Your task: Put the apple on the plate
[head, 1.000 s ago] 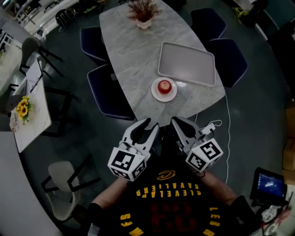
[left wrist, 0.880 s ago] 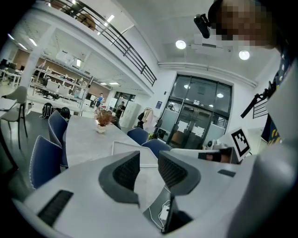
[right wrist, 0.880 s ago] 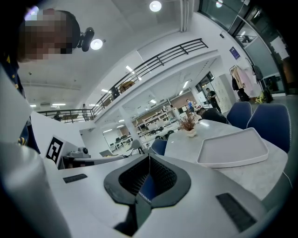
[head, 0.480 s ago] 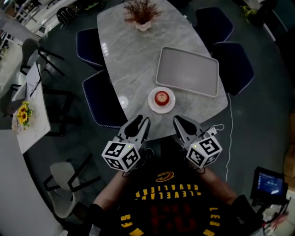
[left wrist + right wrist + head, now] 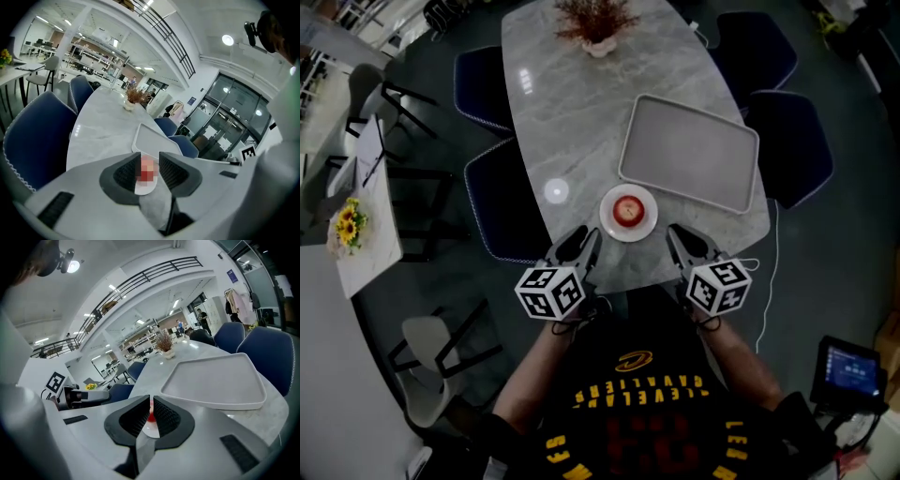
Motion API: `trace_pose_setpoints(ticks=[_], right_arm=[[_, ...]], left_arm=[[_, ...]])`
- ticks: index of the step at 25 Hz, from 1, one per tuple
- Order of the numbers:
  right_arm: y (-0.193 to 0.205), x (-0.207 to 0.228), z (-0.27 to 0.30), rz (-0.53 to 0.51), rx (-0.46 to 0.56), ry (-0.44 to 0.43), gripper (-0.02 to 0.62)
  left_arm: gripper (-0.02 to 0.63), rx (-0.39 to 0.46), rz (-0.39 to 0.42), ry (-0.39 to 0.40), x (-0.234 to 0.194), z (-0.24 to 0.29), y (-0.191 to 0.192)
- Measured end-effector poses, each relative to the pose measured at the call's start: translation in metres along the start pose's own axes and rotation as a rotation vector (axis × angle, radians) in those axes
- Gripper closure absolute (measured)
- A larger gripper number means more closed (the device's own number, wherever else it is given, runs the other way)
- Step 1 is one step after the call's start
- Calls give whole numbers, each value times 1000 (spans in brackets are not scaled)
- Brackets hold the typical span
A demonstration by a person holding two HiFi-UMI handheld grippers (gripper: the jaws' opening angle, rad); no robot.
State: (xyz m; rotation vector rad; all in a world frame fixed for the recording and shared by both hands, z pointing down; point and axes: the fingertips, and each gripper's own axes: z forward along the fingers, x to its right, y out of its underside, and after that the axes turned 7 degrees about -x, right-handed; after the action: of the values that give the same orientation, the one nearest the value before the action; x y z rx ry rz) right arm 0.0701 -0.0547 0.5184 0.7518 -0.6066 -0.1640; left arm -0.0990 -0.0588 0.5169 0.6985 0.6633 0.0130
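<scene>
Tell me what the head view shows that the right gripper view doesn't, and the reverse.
Head view only: both grippers from above, left gripper and right gripper flanking the near side of the plate, and the whole apple sitting on it. Right gripper view only: its fingers nearly together, gripping nothing, the apple just a red sliver in the slit; a railing overhead. Both: the tray, the potted dried plant, blue chairs.
</scene>
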Motion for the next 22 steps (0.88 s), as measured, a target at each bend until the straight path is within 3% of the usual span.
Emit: trace_pose_setpoints(ticks=[5,6,13,22], right_arm=[[19,33,33,20,-98,-9,580],[25,40,40,31,-122,-10,542],[50,71,78,62,-230,-12,534],[78,85,117,89,-357,-29,534]], left_arm=[[482,-89,-85,-30,-23,33,26],[482,-107,-99,-39,-28,41,32],[482,-233,-149,-141,-66,79,66],[482,-290,-280,-161,-85,107,90]])
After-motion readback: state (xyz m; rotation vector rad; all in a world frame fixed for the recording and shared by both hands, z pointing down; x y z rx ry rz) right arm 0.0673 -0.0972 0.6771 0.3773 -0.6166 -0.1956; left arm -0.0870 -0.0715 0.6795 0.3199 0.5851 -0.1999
